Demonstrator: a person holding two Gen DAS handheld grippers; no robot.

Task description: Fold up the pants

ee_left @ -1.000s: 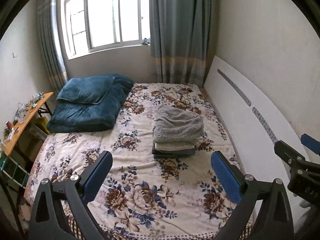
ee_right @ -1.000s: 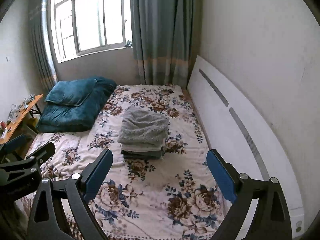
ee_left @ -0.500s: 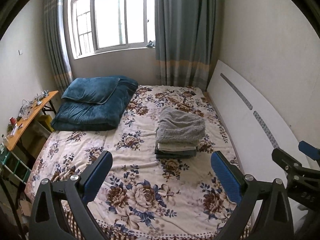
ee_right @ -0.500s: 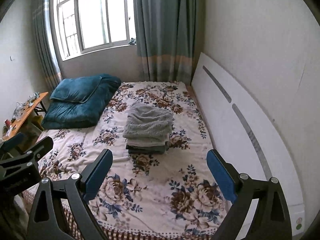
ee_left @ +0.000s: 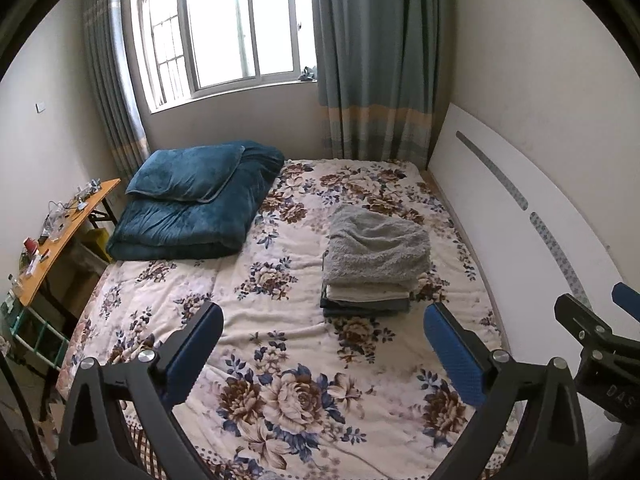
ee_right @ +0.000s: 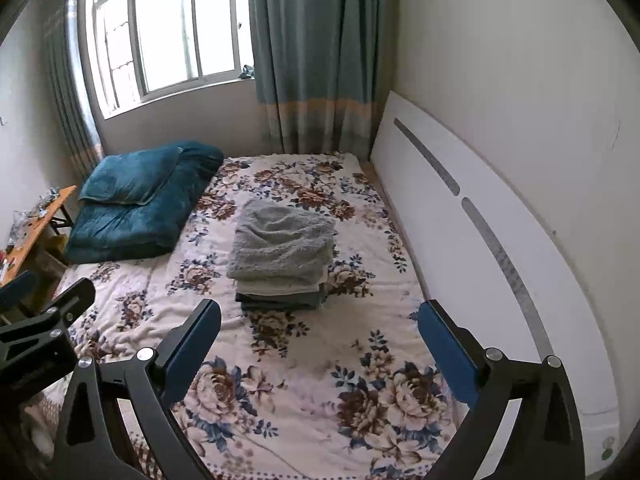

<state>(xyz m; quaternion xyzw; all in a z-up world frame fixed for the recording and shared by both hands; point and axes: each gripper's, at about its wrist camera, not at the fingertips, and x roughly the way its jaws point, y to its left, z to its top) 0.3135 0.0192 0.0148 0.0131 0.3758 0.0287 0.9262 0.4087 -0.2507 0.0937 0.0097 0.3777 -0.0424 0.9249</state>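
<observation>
Two grippers: left gripper (ee_left: 322, 346) and right gripper (ee_right: 318, 342), both with blue pads spread wide, holding nothing, raised above the near edge of the bed (ee_left: 280, 400).
Change over the last second: both views pulled back and lifted; more of the window (ee_left: 224, 28) and wall showing, the stack sitting smaller and farther off; right gripper's tips (ee_left: 592, 328) at the left view's right border a little lower and farther out.
Meaning for the task: probably a retreat after a fold is set down, or a pause before fetching another pair; no loose pants in view, so the work looks done or between items.
Pants: stack of folded clothes (ee_right: 282, 258), toward the bed's right side, about midway between near and far edges, well apart from both grippers; which layers are pants cannot be told.
Stack make-up: fluffy grey fleece on top (ee_left: 378, 242), rumpled and domed; thin cream layer beneath; flat dark grey-blue layers at the bottom, edges squared.
Bed cover: soft cream blanket, brown and blue roses, lightly creased.
Far left corner: teal plush quilt (ee_left: 188, 220) folded thick, matching pillow on top.
Right edge: smooth white headboard panel (ee_right: 480, 240), curved top.
</observation>
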